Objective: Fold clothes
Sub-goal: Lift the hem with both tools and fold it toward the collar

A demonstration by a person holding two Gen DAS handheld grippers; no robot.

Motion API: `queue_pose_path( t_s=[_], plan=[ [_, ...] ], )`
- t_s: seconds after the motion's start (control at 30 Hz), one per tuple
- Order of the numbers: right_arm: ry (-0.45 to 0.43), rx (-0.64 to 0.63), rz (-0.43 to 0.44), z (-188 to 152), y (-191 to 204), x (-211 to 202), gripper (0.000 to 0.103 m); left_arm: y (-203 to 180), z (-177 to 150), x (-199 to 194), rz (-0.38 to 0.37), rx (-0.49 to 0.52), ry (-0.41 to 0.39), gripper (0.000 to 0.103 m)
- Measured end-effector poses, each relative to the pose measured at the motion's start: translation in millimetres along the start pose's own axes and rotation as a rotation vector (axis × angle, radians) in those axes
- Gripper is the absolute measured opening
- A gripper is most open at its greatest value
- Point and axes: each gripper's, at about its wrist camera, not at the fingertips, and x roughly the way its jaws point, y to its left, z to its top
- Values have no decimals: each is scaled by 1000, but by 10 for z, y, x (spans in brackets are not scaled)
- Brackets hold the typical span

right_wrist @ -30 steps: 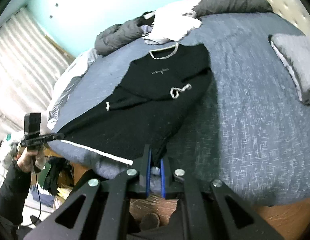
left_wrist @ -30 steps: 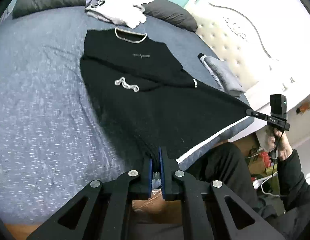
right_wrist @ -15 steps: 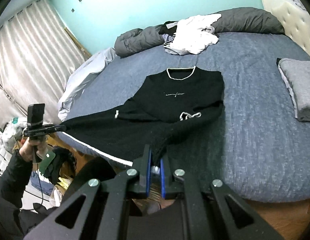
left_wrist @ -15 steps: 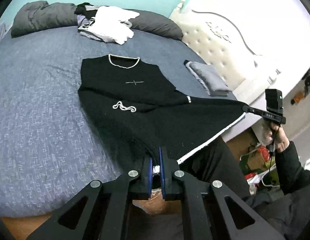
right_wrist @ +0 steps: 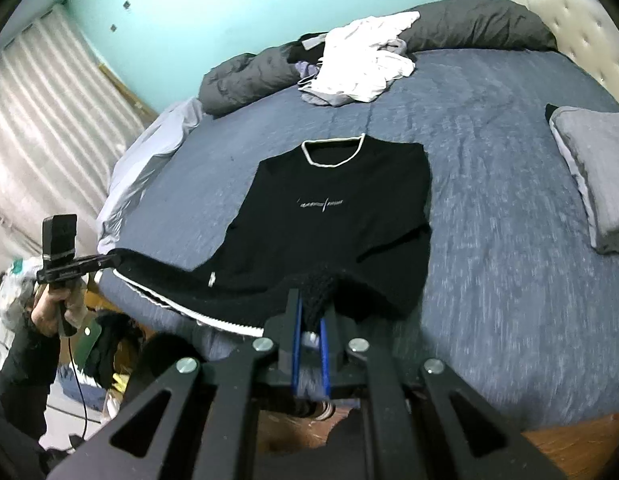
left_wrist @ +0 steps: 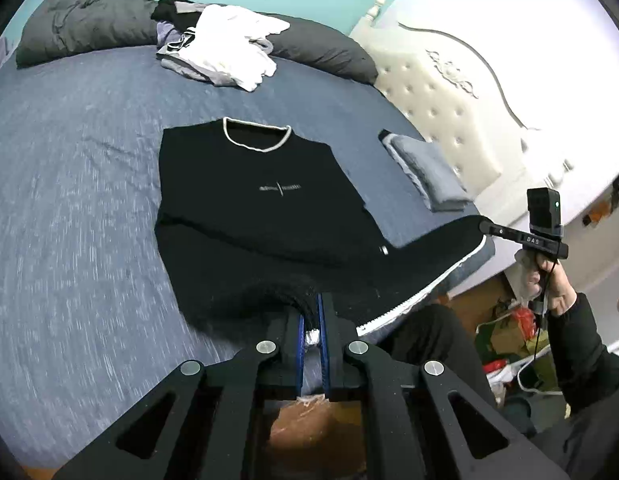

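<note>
A black sweater (left_wrist: 269, 168) with a white-trimmed collar lies flat on the blue bed (left_wrist: 69, 200), collar at the far end. In the left wrist view my left gripper (left_wrist: 312, 300) is shut on one corner of its white-edged bottom hem, lifted off the bed. My right gripper (left_wrist: 485, 226), held by a hand, pinches the other hem corner at the right. In the right wrist view the right gripper (right_wrist: 309, 300) is shut on bunched black knit of the sweater (right_wrist: 341, 184). There the left gripper (right_wrist: 111, 259) holds the far corner, and the hem hangs taut between them.
A heap of white and grey clothes (left_wrist: 229, 52) and a dark grey duvet (left_wrist: 89, 24) lie at the bed's far end. A folded grey garment (left_wrist: 425, 172) sits beside the white tufted headboard (left_wrist: 449, 104). Curtains (right_wrist: 41, 120) and floor clutter (left_wrist: 509, 332) flank the bed.
Both grippers have lifted the hem and carried it forward over the sweater's lower part. The folded sleeves and white cuff are now hidden under the raised cloth.
</note>
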Motion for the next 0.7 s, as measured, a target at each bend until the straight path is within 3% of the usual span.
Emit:
queue_pose_path(
  t_s=[0.33,0.7],
  plan=[
    [38,49,-41,1012,-350,650,7,560,885,424,18,-89,-2,6],
    [62,157,-62,1810,-905,1507,7,1343,1778,1157,31,-219,19,6]
  ],
)
